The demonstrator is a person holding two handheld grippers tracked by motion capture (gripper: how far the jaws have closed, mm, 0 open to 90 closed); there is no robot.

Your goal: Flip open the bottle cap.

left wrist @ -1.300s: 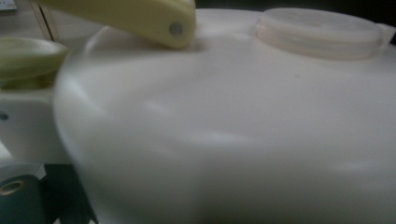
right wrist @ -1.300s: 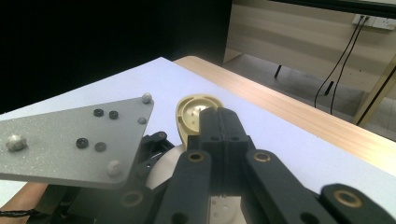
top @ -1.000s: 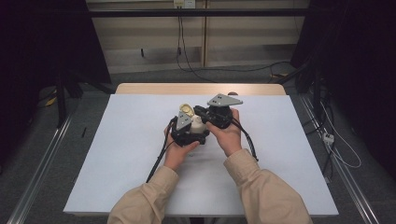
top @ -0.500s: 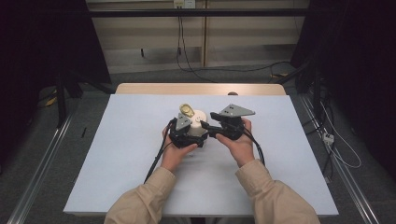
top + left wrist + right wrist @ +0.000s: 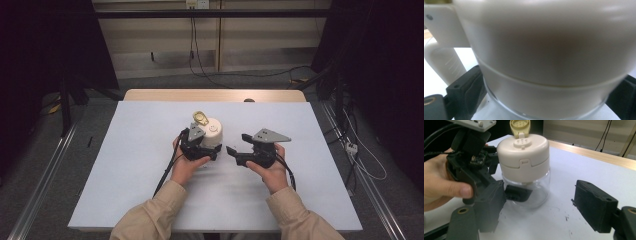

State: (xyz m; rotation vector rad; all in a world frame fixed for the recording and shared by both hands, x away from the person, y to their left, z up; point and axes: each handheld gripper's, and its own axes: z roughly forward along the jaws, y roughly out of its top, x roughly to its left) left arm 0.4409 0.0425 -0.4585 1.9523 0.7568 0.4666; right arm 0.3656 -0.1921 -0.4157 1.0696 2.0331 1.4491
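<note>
The right gripper (image 5: 234,151) has its jaws spread wide with nothing between them; they have just been opening, and in the right gripper view the two black pads frame bare counter in front of the jar (image 5: 525,171), apart from it. The left gripper (image 5: 216,150) is clamped on the jar's clear glass body, one pad visible pressed against the glass low down in the right gripper view, and in the left gripper view the jar's cream cap and glass sit between the jaws on both sides.

The jar (image 5: 212,136) stands upright on the white counter (image 5: 125,165), roughly midway between the left and right edges and a little nearer the far edge than the near one. Its cream cap (image 5: 524,152) is seated on the glass, and the small yellow flip lid (image 5: 520,127) stands raised, baring the sprinkle holes beneath it.

By my reading, the flip lid is the work in hand: it is already open, with the right gripper released and set just to the right of the jar. What seems left is whatever follows the opening, perhaps shaking or pouring, or letting go of the steadied jar. The glass looks empty, though I cannot tell for sure.
</note>
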